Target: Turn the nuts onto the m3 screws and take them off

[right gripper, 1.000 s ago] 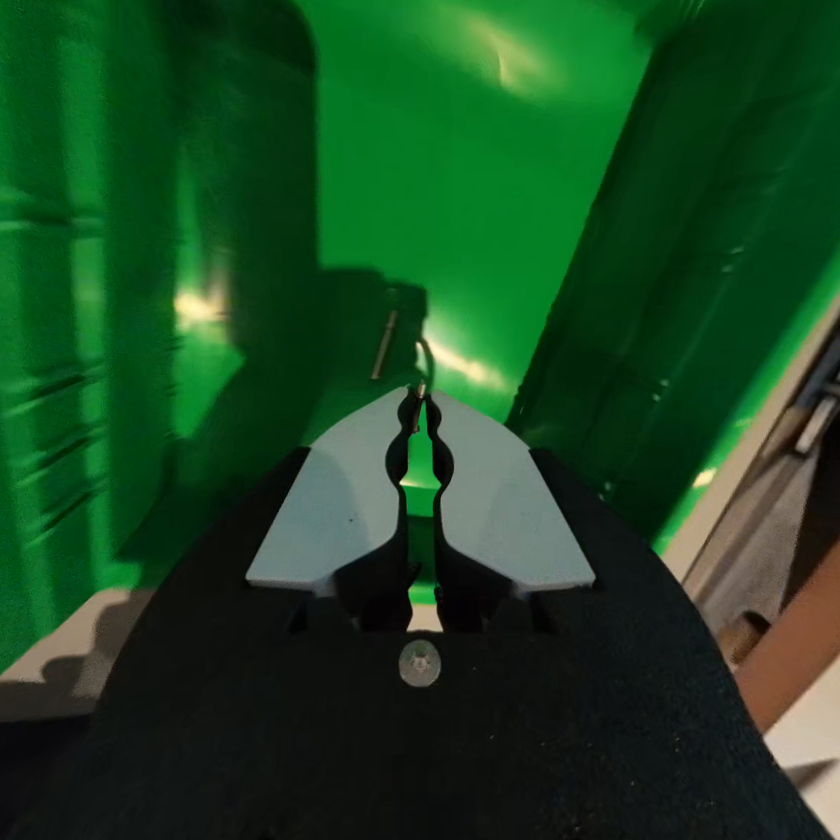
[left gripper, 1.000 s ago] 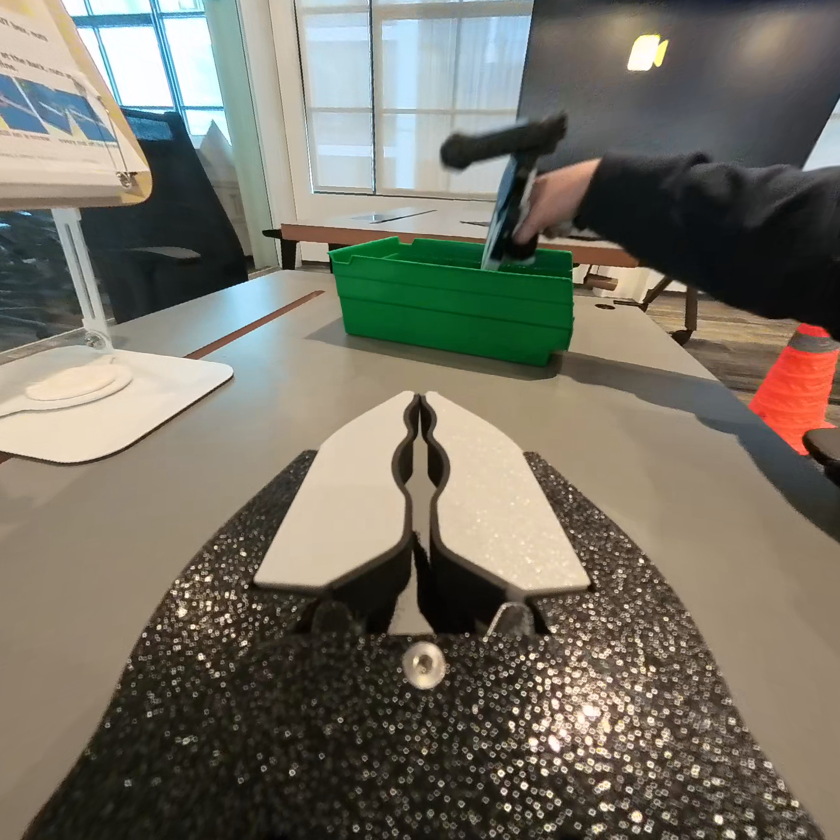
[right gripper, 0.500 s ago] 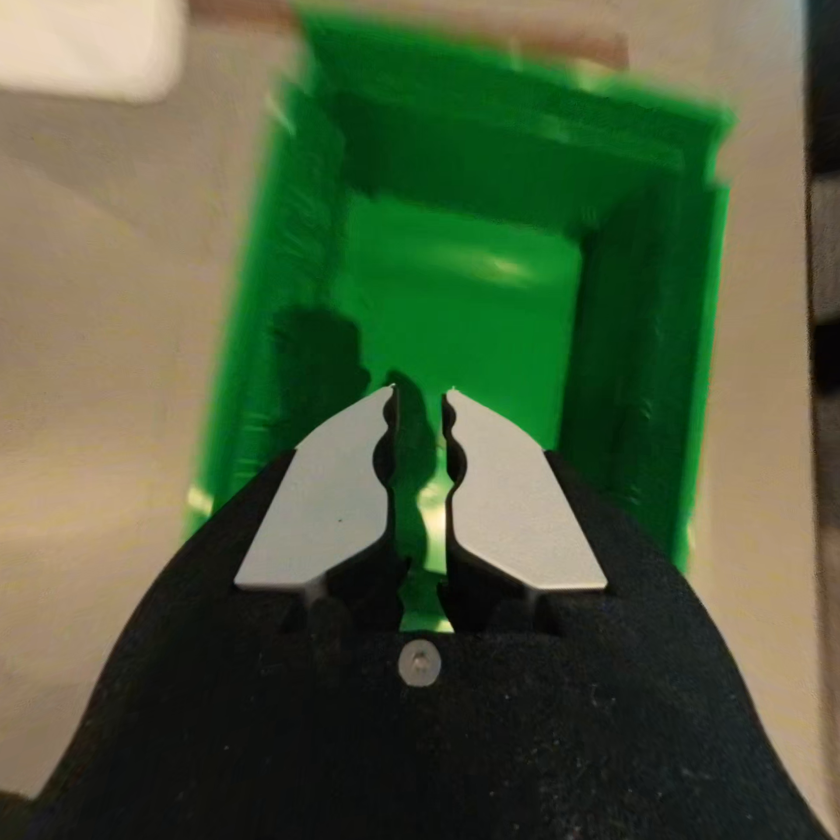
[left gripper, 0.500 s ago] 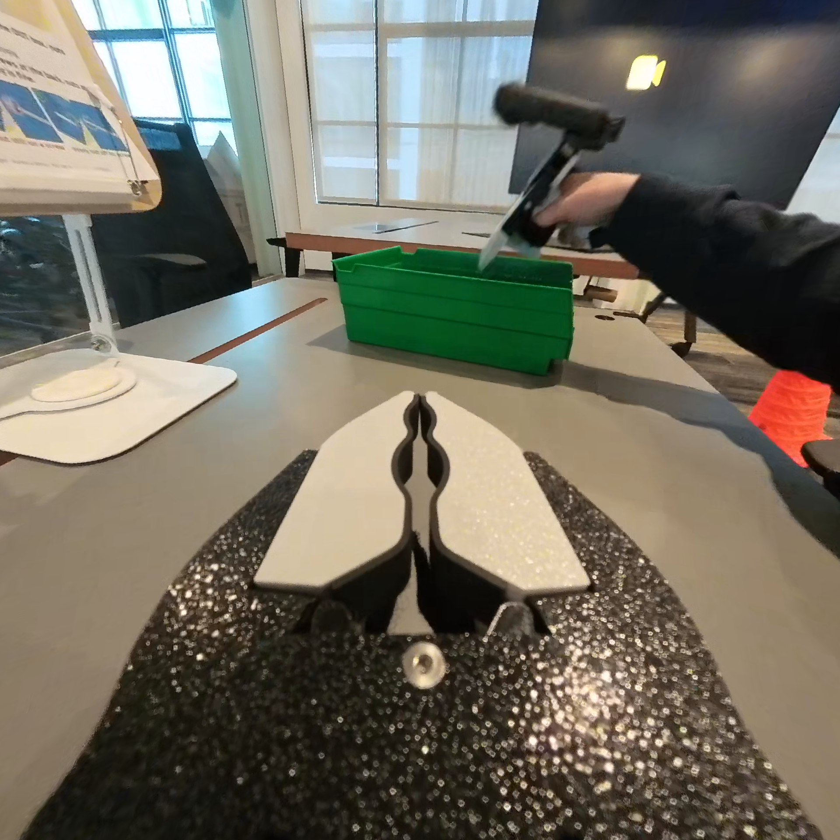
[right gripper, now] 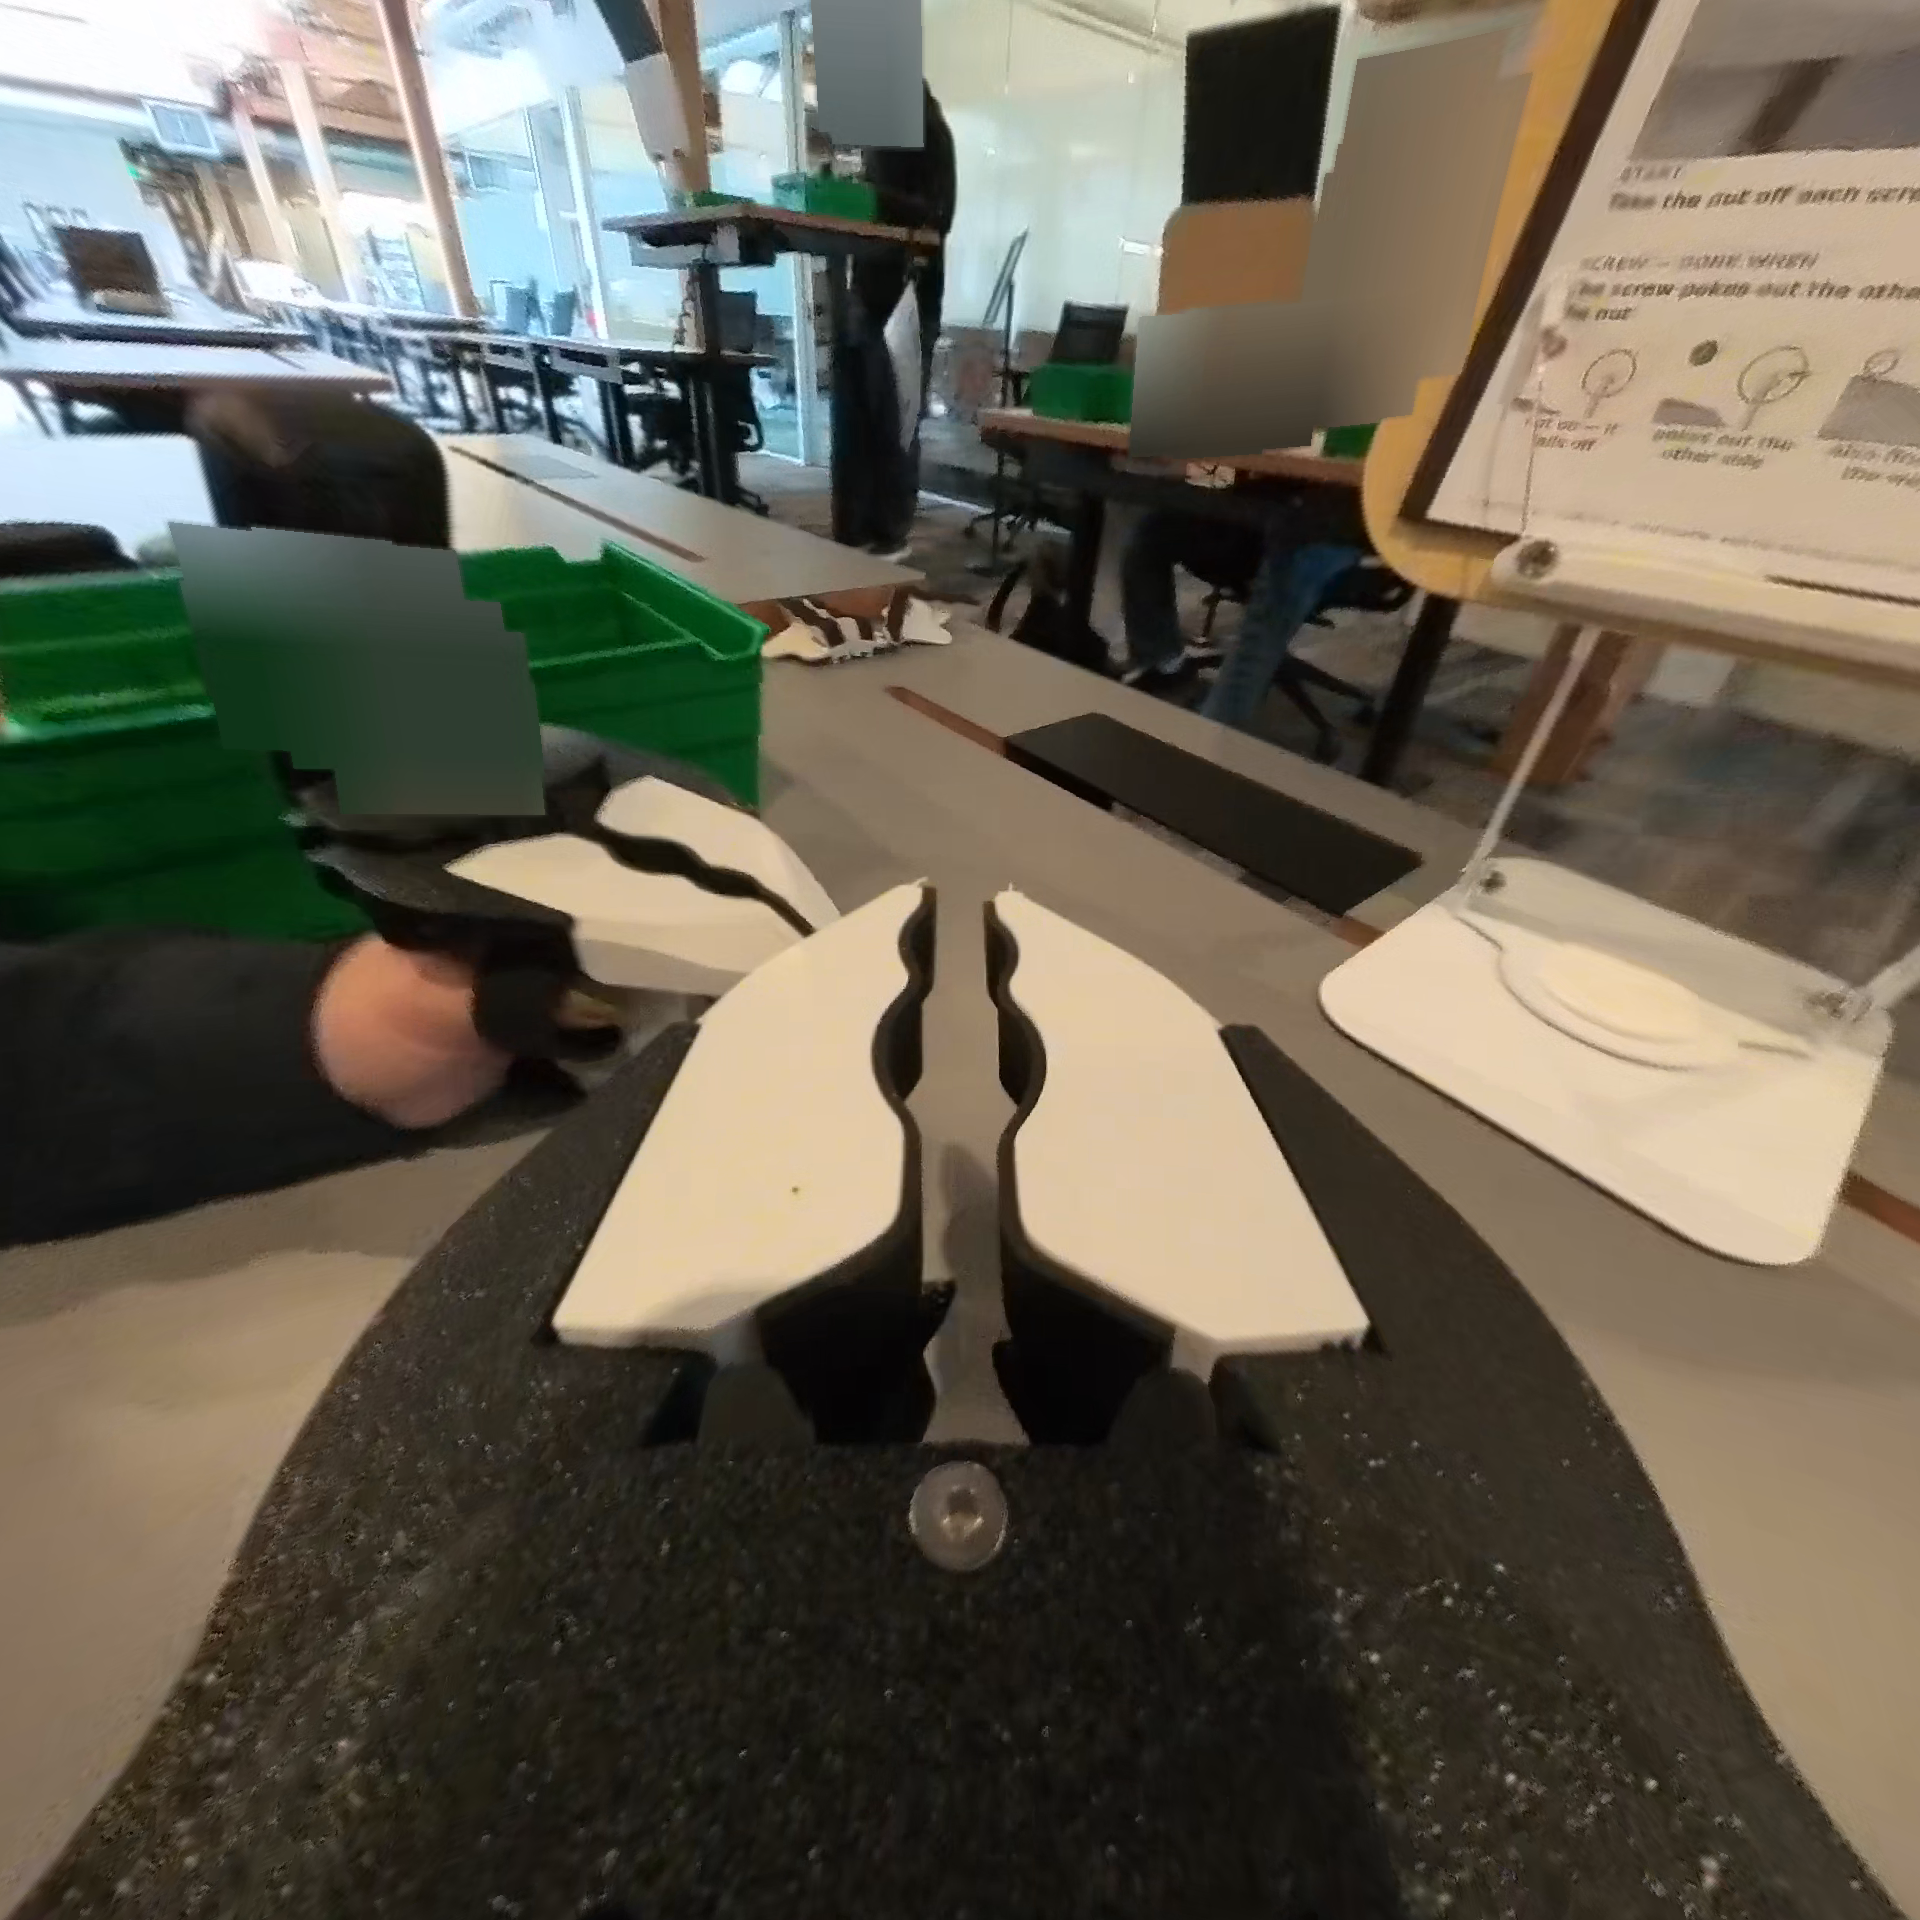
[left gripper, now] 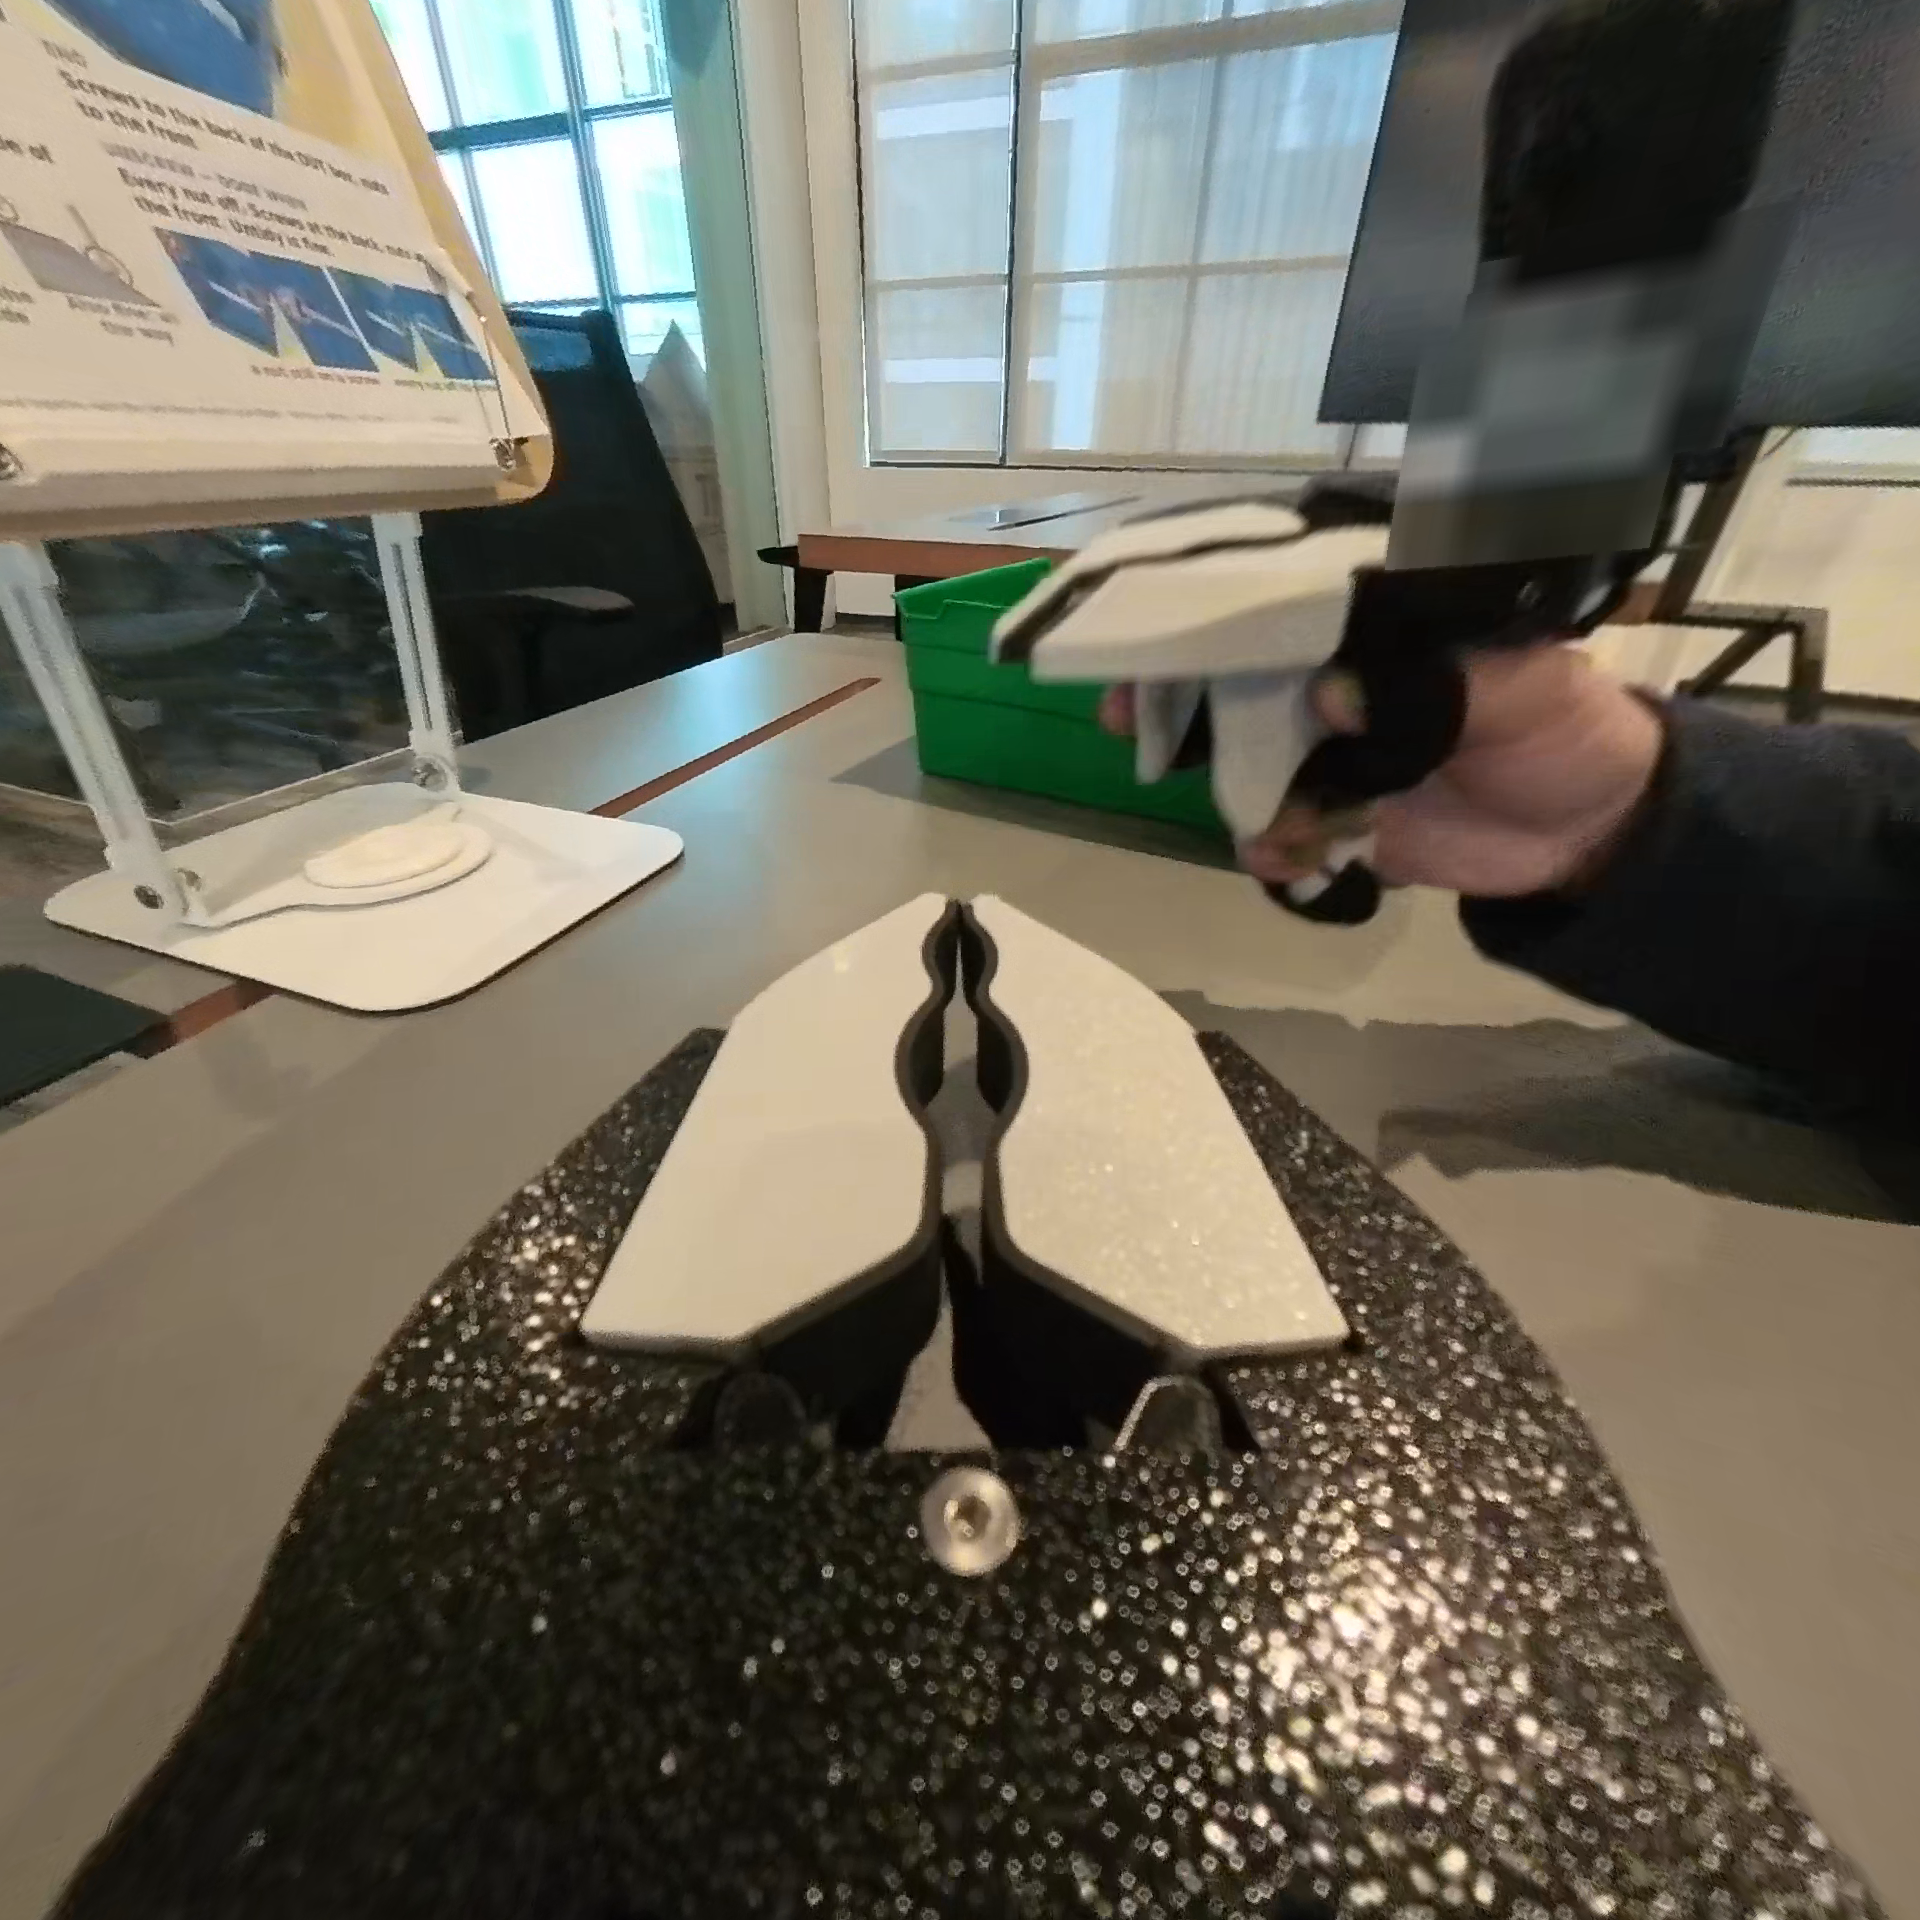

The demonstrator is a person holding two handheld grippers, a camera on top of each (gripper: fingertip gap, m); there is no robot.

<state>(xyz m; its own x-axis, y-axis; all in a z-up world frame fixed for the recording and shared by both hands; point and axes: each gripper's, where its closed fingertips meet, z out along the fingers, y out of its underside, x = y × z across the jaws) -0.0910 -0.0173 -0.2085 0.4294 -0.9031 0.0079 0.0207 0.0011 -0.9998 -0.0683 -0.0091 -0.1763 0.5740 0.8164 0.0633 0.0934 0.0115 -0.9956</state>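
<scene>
My left gripper (left gripper: 958, 906) is shut with nothing between its pads and hovers low over the grey table (left gripper: 312, 1143). It also shows in the right wrist view (right gripper: 800, 914), held by a hand, its pads pressed together. My right gripper (right gripper: 961, 891) is open by a narrow gap with nothing between its pads. In the left wrist view it (left gripper: 1013, 636) hangs in front of the green bin (left gripper: 977, 707), pointing left, held by a hand (left gripper: 1507, 800). The bin also shows in the right wrist view (right gripper: 665, 686). No screw or nut is visible.
A white stand base (left gripper: 416, 914) with an instruction sheet above it sits on the left of the table; it also shows in the right wrist view (right gripper: 1621, 1081). A black flat pad (right gripper: 1216, 810) lies on the table beyond my right gripper. Desks and people fill the room behind.
My right gripper was shut on a thin metal piece inside the bin, opened above the bin, then swung out over the table, empty and partly closed. The left gripper stayed shut.
</scene>
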